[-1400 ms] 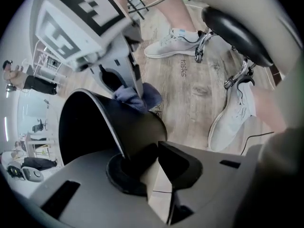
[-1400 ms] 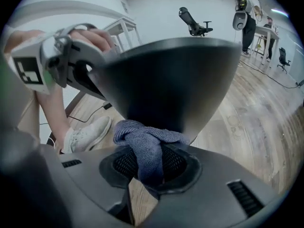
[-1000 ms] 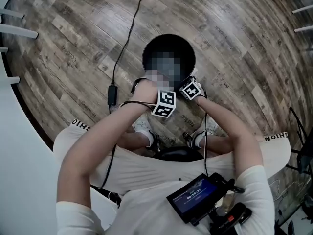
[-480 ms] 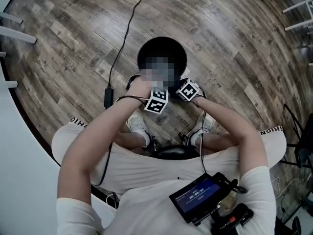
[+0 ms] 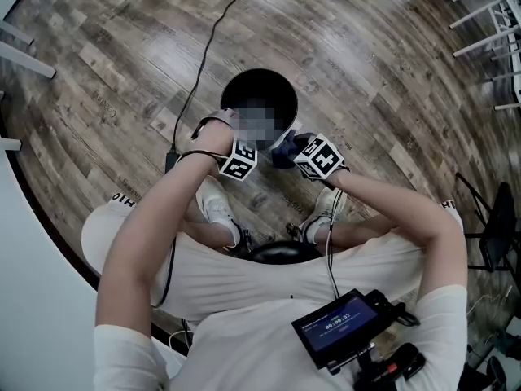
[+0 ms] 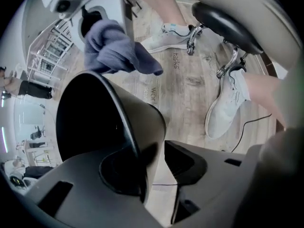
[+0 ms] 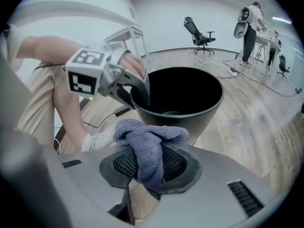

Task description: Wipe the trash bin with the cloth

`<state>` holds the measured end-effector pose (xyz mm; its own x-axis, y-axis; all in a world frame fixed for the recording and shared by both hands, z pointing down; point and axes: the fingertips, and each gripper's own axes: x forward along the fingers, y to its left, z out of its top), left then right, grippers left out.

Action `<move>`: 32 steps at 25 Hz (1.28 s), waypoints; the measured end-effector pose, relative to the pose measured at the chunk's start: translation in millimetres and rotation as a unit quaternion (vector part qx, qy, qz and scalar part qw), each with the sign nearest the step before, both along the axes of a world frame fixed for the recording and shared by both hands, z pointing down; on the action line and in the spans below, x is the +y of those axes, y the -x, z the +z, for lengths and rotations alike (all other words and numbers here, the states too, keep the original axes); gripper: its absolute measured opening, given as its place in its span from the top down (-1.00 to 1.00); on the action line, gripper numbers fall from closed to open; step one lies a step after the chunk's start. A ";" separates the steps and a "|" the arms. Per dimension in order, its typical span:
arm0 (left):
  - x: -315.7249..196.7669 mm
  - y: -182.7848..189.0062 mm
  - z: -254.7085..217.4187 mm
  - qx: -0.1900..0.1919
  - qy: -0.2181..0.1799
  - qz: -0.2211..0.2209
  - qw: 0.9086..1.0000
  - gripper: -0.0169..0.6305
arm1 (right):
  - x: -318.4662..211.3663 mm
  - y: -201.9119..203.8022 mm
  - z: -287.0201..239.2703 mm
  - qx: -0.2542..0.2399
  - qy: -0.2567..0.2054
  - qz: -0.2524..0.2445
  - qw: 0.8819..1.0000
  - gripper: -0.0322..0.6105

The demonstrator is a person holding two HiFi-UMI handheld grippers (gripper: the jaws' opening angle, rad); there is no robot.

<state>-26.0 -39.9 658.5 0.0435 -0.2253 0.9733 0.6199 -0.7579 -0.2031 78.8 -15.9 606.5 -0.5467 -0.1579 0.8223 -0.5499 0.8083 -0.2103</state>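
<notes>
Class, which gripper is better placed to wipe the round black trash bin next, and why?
Right. The right gripper is shut on the blue-grey cloth beside the round black trash bin. The left gripper has no cloth; its jaws have just been opening and straddle the bin's rim.

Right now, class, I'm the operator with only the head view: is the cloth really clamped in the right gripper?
Observer: Yes. The right gripper view shows the right gripper shut on the cloth, with a bunch sticking out above the jaws.
Operator: And the left gripper at the bin?
Observer: The left gripper straddles the bin wall, one jaw inside and one outside. Its jaws have just been opening, and there is a gap between the wall and the outer jaw.
</notes>
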 end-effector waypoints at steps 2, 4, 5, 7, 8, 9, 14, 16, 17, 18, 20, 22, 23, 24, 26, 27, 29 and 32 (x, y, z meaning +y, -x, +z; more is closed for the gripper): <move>0.1 1.1 2.2 -0.006 -0.015 0.016 1.000 0.54 | -1.6 4.3 -18.1 -0.014 -0.002 0.014 1.000 0.58; 1.6 0.8 4.1 -0.014 -0.023 0.027 0.999 0.64 | -4.5 10.0 -27.1 -0.020 0.003 0.022 1.000 0.58; 2.5 0.8 4.5 -0.017 -0.023 0.032 0.999 0.67 | -6.2 12.8 -27.6 -0.019 0.008 0.024 0.999 0.58; 4.1 0.3 4.4 -0.021 -0.020 0.038 0.999 0.70 | -9.7 15.9 -22.6 -0.011 0.021 0.029 0.999 0.58; 4.8 -0.3 4.3 -0.023 -0.020 0.041 0.999 0.72 | -11.2 15.8 -17.9 -0.006 0.027 0.029 0.999 0.58; 5.4 -0.8 4.2 -0.023 -0.020 0.044 0.999 0.73 | -12.4 15.0 -12.4 0.000 0.032 0.030 0.999 0.58; 7.5 -2.5 5.2 -0.026 -0.021 0.047 0.998 0.74 | -17.6 6.0 26.0 0.030 0.035 0.026 0.999 0.58; 8.0 -3.1 5.8 -0.027 -0.020 0.047 0.998 0.74 | -20.1 2.2 45.4 0.042 0.031 0.022 0.998 0.58; 8.3 -3.4 6.0 -0.026 -0.020 0.046 0.998 0.74 | -21.4 0.5 55.3 0.047 0.028 0.020 0.998 0.58; 8.5 -3.8 6.1 -0.026 -0.020 0.045 0.998 0.74 | -23.0 -1.0 65.2 0.052 0.024 0.019 0.998 0.58; 8.5 -4.4 6.1 -0.026 -0.021 0.041 0.999 0.74 | -25.6 -3.7 87.3 0.060 0.020 0.017 0.998 0.58; 8.6 -5.1 6.0 -0.025 -0.020 0.039 0.999 0.74 | -27.8 -6.2 111.8 0.071 0.019 0.017 0.997 0.58; 8.7 -5.3 6.1 -0.025 -0.020 0.039 0.999 0.74 | -29.1 -7.9 124.2 0.078 0.018 0.019 0.997 0.58; 8.5 -5.9 6.1 -0.025 -0.019 0.038 0.999 0.74 | -30.3 -9.5 137.5 0.084 0.019 0.023 0.996 0.58; 8.1 -8.3 6.0 -0.024 -0.017 0.037 0.999 0.74 | -31.7 -10.8 164.7 0.090 0.022 0.030 0.995 0.58; 8.1 -9.9 5.8 -0.023 -0.015 0.036 0.999 0.74 | -32.0 -10.1 176.2 0.090 0.024 0.033 0.995 0.58; 8.5 -12.0 5.6 -0.022 -0.013 0.034 0.999 0.74 | -31.4 -8.9 195.6 0.090 0.027 0.040 0.995 0.58; 6.9 -12.7 5.5 -0.020 -0.012 0.027 0.999 0.74 | -33.2 -10.5 210.4 0.084 0.029 0.056 0.995 0.58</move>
<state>-13.4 -33.0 664.0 0.0173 -0.2478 0.9686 0.6672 -0.7187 -0.1958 89.4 -49.1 816.9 -0.3830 -0.1604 0.9097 -0.6668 0.7295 -0.1521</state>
